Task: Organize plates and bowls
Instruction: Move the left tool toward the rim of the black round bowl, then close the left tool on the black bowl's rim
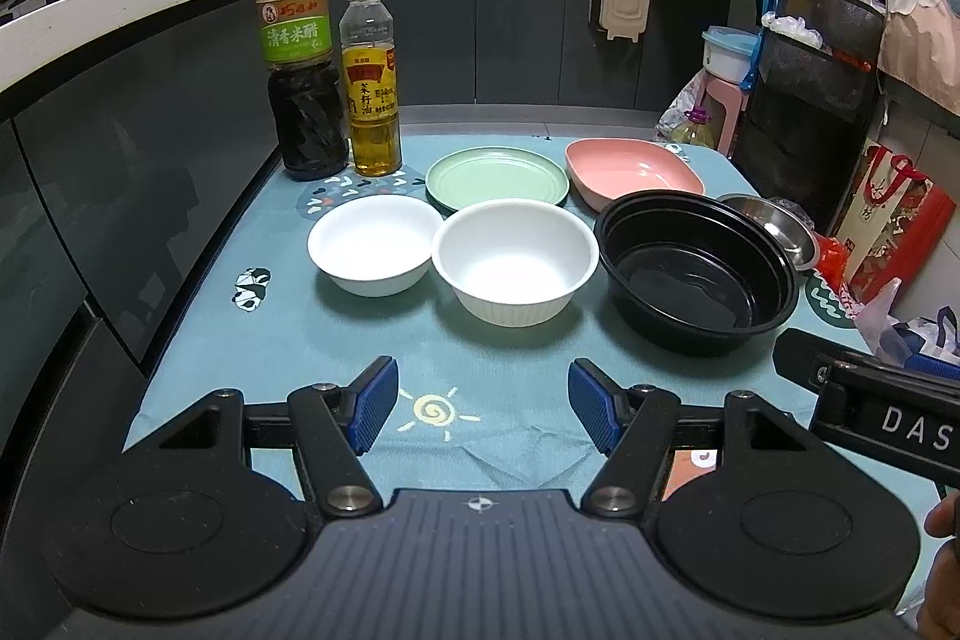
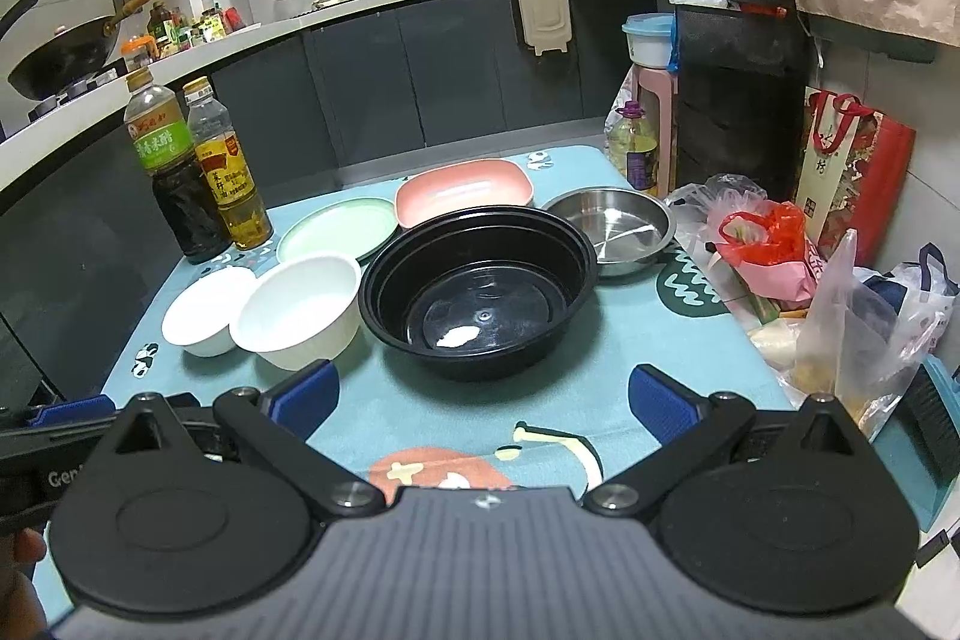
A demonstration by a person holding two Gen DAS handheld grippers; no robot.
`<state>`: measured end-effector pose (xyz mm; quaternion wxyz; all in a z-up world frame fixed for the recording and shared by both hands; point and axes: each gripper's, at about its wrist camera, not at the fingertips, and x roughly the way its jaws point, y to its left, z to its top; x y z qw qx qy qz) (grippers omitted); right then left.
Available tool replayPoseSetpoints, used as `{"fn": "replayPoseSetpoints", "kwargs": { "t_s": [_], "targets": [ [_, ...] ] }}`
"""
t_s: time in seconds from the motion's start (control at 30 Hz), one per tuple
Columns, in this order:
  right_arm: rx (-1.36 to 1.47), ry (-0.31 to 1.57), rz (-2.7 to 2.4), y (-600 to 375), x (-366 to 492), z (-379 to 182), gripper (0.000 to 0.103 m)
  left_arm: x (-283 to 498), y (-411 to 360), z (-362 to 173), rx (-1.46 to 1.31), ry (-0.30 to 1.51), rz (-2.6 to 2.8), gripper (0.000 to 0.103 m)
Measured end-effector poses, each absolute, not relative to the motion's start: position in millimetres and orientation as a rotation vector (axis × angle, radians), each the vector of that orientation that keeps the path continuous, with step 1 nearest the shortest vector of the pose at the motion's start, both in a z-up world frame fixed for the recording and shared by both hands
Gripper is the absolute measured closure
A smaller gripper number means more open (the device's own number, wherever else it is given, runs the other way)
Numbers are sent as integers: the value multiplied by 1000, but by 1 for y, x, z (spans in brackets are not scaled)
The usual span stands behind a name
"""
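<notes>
Dishes stand in two rows on the teal tablecloth [image 1: 300,340]. In front are a small white bowl [image 1: 375,244], a larger white bowl [image 1: 515,259] and a black bowl [image 1: 696,268]. Behind them lie a green plate [image 1: 497,177], a pink dish [image 1: 630,172] and a steel bowl [image 1: 774,223]. My left gripper [image 1: 483,412] hovers open near the table's front, short of the white bowls, holding nothing. My right gripper [image 2: 480,400] is open and empty just in front of the black bowl [image 2: 480,289]. The larger white bowl [image 2: 297,310] sits to its left.
A dark vinegar bottle [image 1: 306,64] and an oil bottle [image 1: 372,82] stand at the back left of the table. Plastic bags [image 2: 840,316] and a red bag [image 2: 762,232] crowd the right edge. A red gift bag [image 2: 852,166] and dark cabinets lie beyond.
</notes>
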<state>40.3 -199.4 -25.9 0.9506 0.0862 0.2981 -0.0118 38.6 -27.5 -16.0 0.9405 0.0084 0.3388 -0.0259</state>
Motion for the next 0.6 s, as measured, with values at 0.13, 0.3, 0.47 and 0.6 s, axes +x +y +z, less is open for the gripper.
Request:
{"fn": "replayPoseSetpoints", "kwargs": {
  "t_s": [0.13, 0.3, 0.47, 0.6],
  "targets": [
    [184, 612, -26, -202, 43, -29, 55, 43, -32, -19, 26, 697, -55, 43],
    [199, 634, -25, -208, 50, -36, 55, 50, -39, -23, 35, 710, -63, 43],
    [220, 661, -19, -218, 61, -43, 55, 63, -52, -29, 57, 728, -70, 43],
    [242, 688, -12, -227, 73, -48, 55, 74, -60, -32, 63, 739, -84, 43]
  ]
}}
